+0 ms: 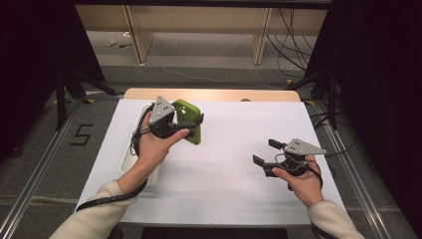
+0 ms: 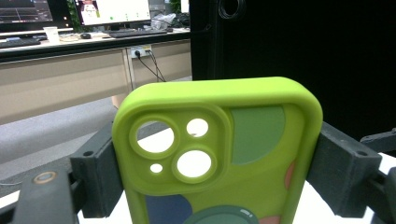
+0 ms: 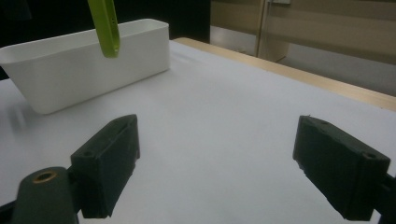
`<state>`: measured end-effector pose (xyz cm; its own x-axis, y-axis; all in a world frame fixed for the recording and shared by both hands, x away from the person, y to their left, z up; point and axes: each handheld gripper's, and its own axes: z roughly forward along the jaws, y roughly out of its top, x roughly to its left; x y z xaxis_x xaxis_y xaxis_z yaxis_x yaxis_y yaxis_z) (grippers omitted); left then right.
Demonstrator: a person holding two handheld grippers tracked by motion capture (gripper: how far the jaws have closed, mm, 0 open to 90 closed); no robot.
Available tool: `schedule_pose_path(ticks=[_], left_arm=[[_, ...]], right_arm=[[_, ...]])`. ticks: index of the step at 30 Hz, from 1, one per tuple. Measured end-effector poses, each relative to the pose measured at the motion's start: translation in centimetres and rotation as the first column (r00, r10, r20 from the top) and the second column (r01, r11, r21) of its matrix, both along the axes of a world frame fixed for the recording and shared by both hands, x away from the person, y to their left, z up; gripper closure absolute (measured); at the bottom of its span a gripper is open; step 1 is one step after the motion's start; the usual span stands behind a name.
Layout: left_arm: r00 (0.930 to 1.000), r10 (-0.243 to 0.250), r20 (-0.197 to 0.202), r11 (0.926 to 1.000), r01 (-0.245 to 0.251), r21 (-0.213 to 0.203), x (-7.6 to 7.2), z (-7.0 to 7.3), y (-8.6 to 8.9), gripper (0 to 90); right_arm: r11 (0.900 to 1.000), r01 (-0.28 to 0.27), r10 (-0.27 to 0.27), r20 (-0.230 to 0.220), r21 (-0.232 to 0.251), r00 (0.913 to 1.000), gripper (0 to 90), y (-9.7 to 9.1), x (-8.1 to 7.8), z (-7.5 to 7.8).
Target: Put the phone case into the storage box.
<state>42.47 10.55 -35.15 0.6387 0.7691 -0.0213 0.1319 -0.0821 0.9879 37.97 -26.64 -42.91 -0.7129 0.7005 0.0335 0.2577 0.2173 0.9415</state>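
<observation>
While the high view looks down on the white tabletop (image 1: 219, 164), the left tool (image 1: 191, 121) is lifted above its left half, clenched across a lime-green phone case (image 1: 189, 119) that stands tilted in the air just beside a white rectangular bin (image 1: 130, 149). The bin lies along the left edge of the tabletop, partly under the person's left hand (image 1: 152, 147) and cream sleeve (image 1: 94, 211). A black spiral cable (image 1: 107, 199) trails from that tool past the forearm. Over the right half, well apart from the case, the right tool (image 1: 266, 152) is held low by the right hand (image 1: 301, 181), its jaws spread wide with nothing between them.

From the left gripper view, the phone case (image 2: 219, 154) stands upright between the two black jaws, which press its left and right edges. Its back faces the camera: a raised camera cut-out with several round holes at upper left, and grey-green, dark blue and pink patches on the green. Behind it are a dark panel and a desk with monitors (image 2: 112, 11).

Along the right gripper view, the two jaws stand far apart over bare white tabletop (image 3: 210, 121), released and empty. Farther off sits the white bin (image 3: 84, 65), and the bottom edge of the green case (image 3: 107, 30) hangs in front of it, seen edge-on and clear of the surface.
</observation>
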Motion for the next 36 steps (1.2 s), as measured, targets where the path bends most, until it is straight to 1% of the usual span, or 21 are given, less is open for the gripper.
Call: schedule_pose_path(ticks=[9,21,29,36], left_arm=[[0.9998,0.018,0.004,0.9998,-0.018,-0.003,0.2,0.2,0.5,15.7],[0.9995,0.031,0.002,0.9995,-0.031,-0.005,0.5,0.4,1.0,15.7],[0.9992,0.040,0.002,0.9992,-0.040,0.001,0.6,0.4,1.2,15.7],[0.9988,0.050,-0.001,0.9988,-0.050,-0.004,0.7,0.5,1.4,15.7]], right_arm=[[1.0000,0.005,-0.005,0.002,0.002,1.0000,15.7,0.0,0.0,0.0],[1.0000,0.002,-0.002,-0.006,-0.001,1.0000,15.7,0.1,0.0,-0.1],[1.0000,0.000,0.000,-0.004,0.001,1.0000,15.7,0.1,0.0,-0.1],[1.0000,0.001,-0.001,-0.002,0.002,1.0000,15.7,0.1,0.0,-0.1]])
